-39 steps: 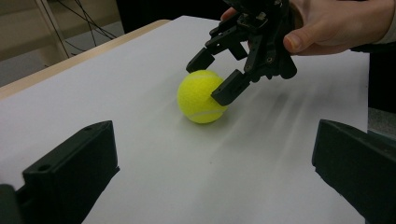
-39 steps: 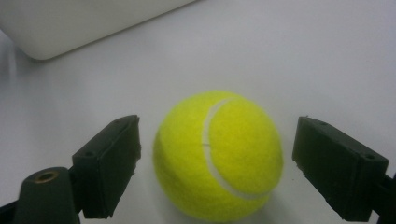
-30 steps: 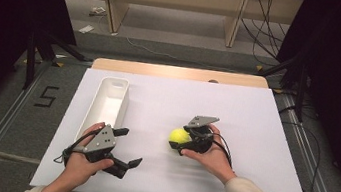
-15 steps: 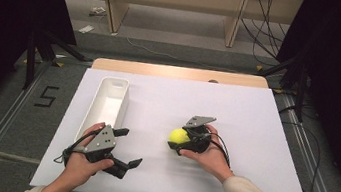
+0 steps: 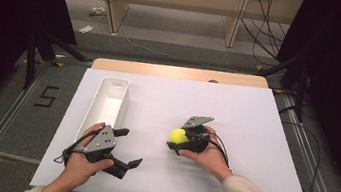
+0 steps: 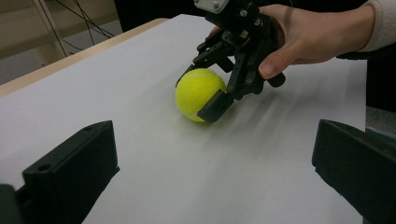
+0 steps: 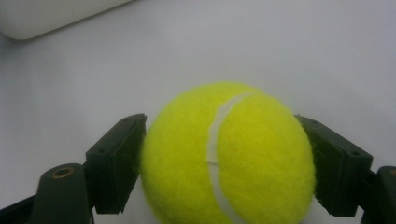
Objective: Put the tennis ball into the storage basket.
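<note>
Nearest us, we note the left gripper [image 5: 123, 150] with jaws wide apart and empty, resting at the table's [image 5: 263, 139] front edge. Beyond it, the right gripper [image 5: 178, 142] is closed on the ball [image 5: 177, 136], one jaw on each side, low on the table. The tray [image 5: 106, 104] lies well apart, ahead and to the left. The right gripper view confirms both jaws touching the ball [image 7: 229, 158]; the left gripper view shows it [image 6: 200, 93] touching the table.

I see a yellow-green tennis ball [image 7: 229, 156] with a white curved seam, black jaws on the right gripper [image 5: 178, 141], a white tray [image 5: 106, 104], a white table top [image 5: 256, 118] with a tan wood edge.
</note>
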The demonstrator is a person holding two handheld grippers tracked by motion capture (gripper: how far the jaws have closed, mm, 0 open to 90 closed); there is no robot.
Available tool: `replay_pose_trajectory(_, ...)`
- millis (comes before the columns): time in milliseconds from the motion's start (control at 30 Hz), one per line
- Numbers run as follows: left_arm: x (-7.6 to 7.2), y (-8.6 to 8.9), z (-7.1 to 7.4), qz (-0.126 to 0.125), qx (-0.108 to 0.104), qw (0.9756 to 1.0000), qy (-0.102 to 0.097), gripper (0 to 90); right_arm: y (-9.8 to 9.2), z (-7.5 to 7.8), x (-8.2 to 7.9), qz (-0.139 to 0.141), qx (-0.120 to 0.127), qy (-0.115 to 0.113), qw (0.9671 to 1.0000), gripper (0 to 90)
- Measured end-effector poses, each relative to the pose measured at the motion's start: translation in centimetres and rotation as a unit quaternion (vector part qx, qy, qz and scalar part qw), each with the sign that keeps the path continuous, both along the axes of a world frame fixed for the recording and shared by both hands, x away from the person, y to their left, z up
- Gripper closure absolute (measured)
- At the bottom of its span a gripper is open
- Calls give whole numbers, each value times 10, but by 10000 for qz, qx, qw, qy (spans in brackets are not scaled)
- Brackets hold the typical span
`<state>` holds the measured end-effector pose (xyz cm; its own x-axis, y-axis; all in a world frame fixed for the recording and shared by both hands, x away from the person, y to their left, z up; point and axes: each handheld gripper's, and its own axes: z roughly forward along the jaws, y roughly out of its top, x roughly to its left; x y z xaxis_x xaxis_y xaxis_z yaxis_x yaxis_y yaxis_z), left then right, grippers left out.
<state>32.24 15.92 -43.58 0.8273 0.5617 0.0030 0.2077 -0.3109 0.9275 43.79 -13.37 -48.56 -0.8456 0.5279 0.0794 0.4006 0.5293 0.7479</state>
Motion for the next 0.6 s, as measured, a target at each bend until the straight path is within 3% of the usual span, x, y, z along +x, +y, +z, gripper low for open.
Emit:
replay_pose_trajectory(267,0,0,0,5,-8,10000,-7,0,1,1,-1,-52,-107,27,9999,256)
replay_pose_trajectory(600,0,0,0,7,-20,10000,-11,0,3,4,-2,-6,-206,-111,9997,260)
